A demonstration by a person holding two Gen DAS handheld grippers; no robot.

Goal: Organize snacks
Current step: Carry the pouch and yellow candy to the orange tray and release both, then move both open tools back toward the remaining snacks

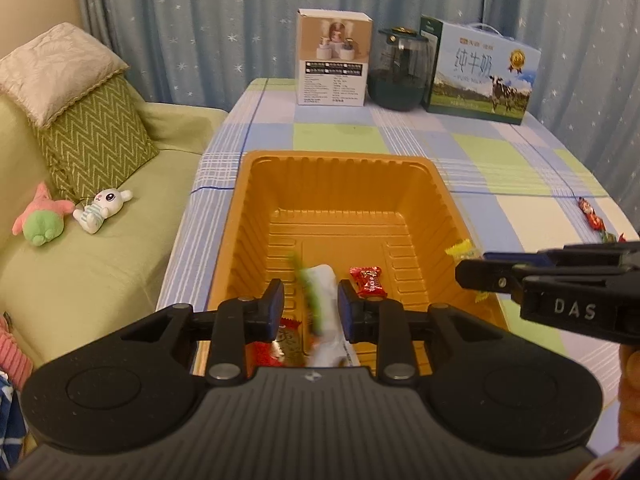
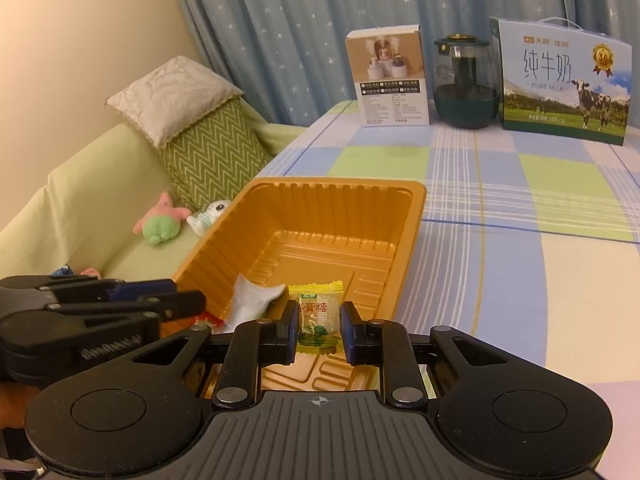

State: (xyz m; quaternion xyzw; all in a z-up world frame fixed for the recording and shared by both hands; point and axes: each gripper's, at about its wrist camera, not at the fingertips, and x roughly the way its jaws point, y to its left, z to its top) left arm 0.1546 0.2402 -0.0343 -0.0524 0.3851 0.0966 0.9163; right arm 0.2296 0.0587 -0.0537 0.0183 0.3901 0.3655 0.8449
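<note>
left wrist view, entry: snack sorting, drop-off stage.

- tray: orange, ribbed, open-topped. it stands on the checked tabletop near the left edge. the far half of its floor is bare.
- left gripper: over the near end of the tray, tilted down. fingers are a little apart, with a white packet between them. the packet is blurred, and a gap shows beside the left pad, so it looks loose rather than pinched.
- red candy: on the tray floor, just right of the packet. more red wrappers lie nearer, partly hidden under the fingers.
- right gripper: over the near right part of the tray, fingers closed on a yellow candy, which hangs clear above the floor.
- loose candies: on the tabletop, well right of the tray, not yet collected.

handling notes (judgement):
- step in hand is releasing both snacks into the tray.
- keep each gripper inside the rim before parting the fingers. the wall is thin plastic and would likely shift if nudged.
- open the right fingers fully, since a crinkled wrapper can cling to one pad.
- let the white packet drop flat rather than prop on the red candies.
- the two grippers sit close together over the near end, so draw them out one at a time and upward to avoid a knock.
- aiming later drops at the bare far half would stop the near end piling up.
</note>
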